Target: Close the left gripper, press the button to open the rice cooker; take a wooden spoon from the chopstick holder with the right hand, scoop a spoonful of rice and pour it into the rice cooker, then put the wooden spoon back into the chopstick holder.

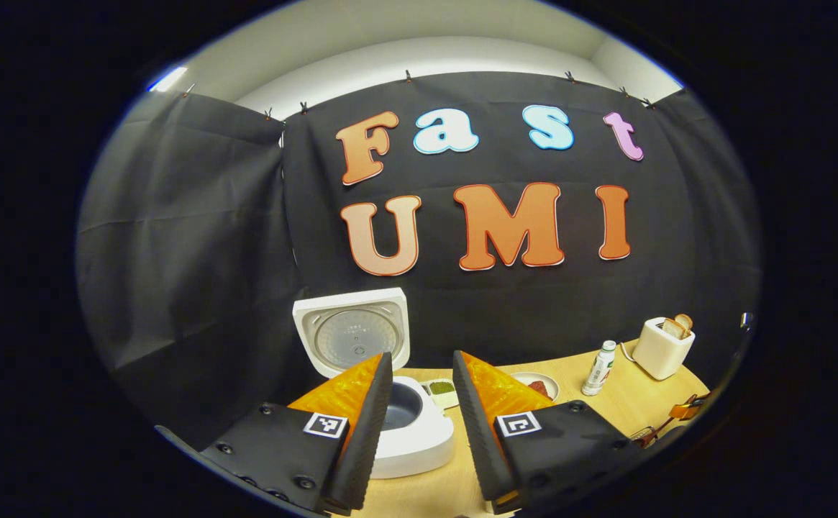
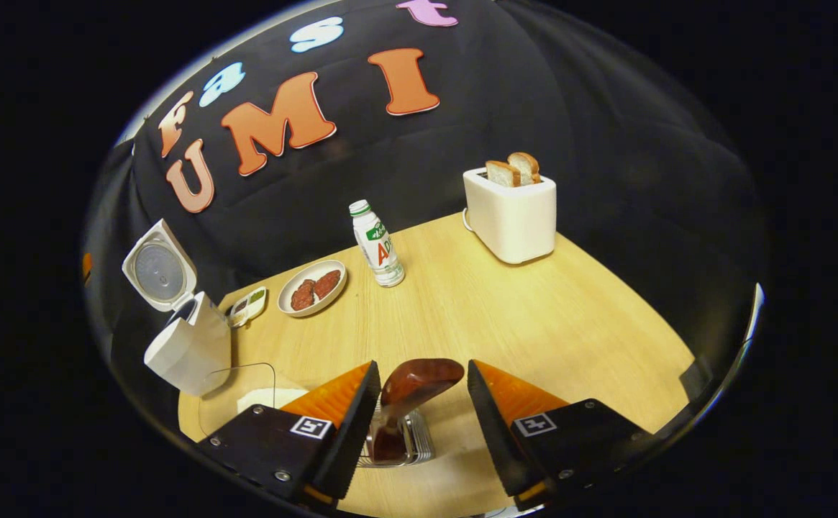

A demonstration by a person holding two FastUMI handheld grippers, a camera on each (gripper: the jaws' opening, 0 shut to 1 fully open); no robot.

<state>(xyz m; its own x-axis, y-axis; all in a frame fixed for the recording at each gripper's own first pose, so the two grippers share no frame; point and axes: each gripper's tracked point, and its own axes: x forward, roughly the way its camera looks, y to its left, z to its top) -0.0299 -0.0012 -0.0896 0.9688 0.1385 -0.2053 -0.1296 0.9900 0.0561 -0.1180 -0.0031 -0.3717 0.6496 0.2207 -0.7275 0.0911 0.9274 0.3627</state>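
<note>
The white rice cooker [image 1: 419, 432] stands open on the table, its lid [image 1: 352, 332] tipped up and back and the dark inner pot [image 1: 401, 406] showing. My left gripper [image 1: 422, 357] hovers open just in front of it, with nothing between its fingers. In the right gripper view, the cooker [image 2: 188, 345] sits at the far left. A dark wooden spoon [image 2: 419, 381] stands bowl-up in a clear chopstick holder [image 2: 419, 442]. My right gripper [image 2: 423, 367] is open, its fingers on either side of the spoon's bowl with gaps showing. A clear box of white rice [image 2: 264, 396] lies beside the cooker.
On the wooden table [image 2: 534, 316] are a white toaster [image 2: 512, 212] with two bread slices, a small white bottle [image 2: 377, 244], a plate of reddish food [image 2: 312, 288] and a small dish [image 2: 247, 305] near the cooker. Black cloth walls close in the back and sides.
</note>
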